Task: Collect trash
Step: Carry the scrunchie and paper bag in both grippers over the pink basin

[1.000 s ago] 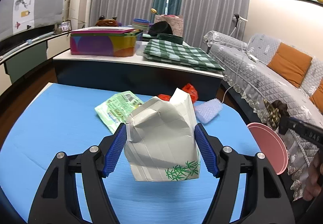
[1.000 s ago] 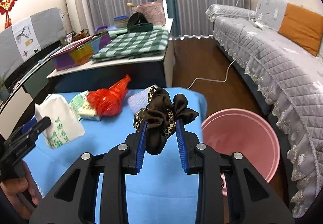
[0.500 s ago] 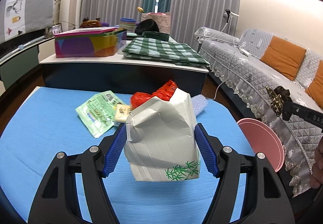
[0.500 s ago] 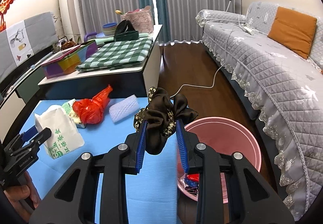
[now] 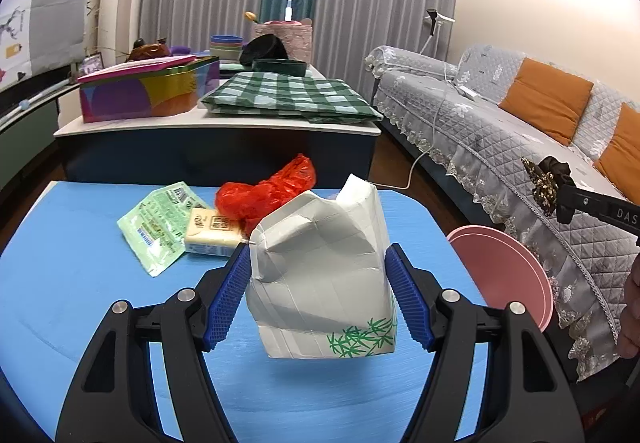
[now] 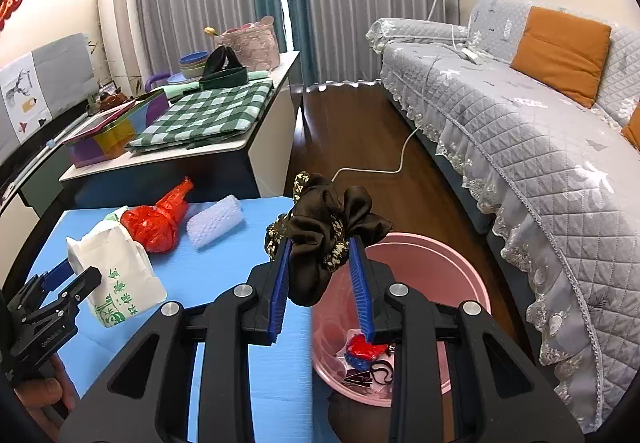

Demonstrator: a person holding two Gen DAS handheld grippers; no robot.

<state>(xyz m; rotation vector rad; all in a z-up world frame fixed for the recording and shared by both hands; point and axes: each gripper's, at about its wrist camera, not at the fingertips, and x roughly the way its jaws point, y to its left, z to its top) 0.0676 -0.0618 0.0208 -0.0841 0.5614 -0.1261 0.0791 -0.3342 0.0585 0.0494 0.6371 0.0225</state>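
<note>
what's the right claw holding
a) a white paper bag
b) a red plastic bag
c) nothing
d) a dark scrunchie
d: in the right wrist view the right claw pinches a dark scrunchie between its blue pads, beside the pink bin; the white paper bag is in the left claw.

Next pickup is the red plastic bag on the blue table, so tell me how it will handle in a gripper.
The red plastic bag looks thin and crumpled, so it will probably squash and flop rather than hold shape. Its glossy film may slip between pads. It seems light, so a nudge against the tan packet beside it would likely slide it.
</note>
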